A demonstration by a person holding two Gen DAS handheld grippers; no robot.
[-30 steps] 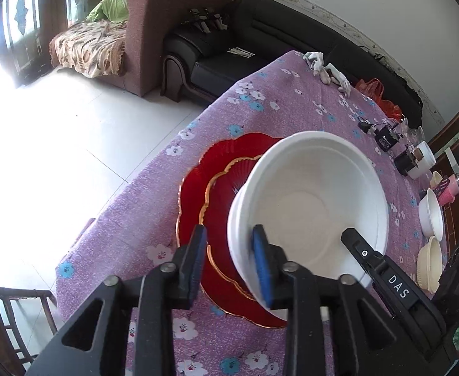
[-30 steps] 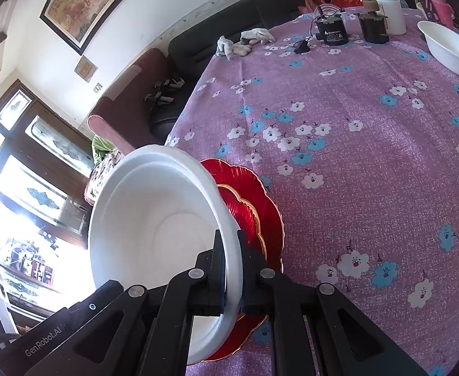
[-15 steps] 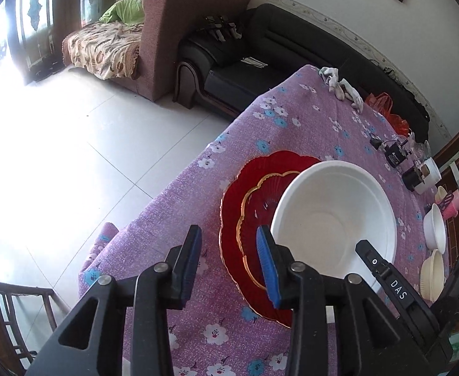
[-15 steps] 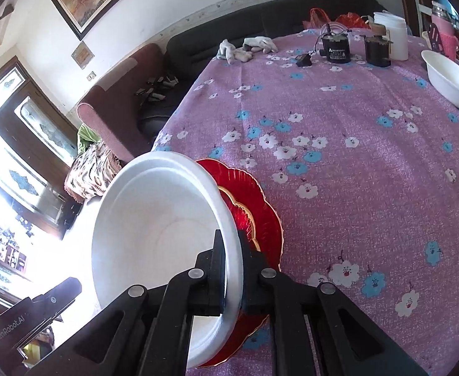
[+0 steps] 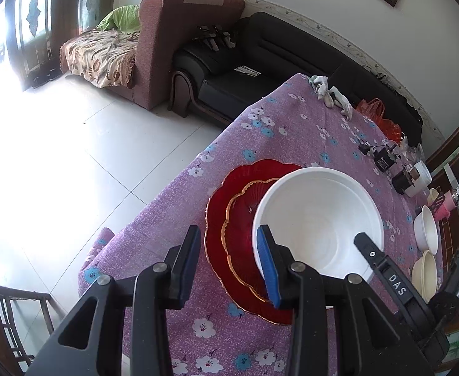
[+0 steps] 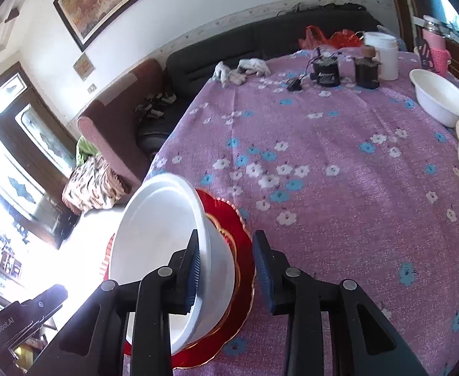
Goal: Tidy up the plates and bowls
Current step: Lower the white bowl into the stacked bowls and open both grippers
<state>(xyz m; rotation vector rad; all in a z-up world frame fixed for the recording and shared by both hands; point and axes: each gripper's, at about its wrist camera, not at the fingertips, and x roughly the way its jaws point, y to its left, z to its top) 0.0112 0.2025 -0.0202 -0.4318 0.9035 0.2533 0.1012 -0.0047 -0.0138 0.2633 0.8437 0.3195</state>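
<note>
We have just let go: our right gripper (image 6: 224,263), clamped on the rim half a second ago, now stands spread, as does our left gripper (image 5: 226,264). The large white plastic bowl (image 5: 318,222) sits on the stacked red scalloped glass plates (image 5: 229,216) on the purple floral tablecloth (image 6: 339,169). We judge this placement finished.

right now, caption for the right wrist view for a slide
Right gripper open astride the rim of the white bowl, which sits on stacked red plates on a floral tablecloth.
</note>
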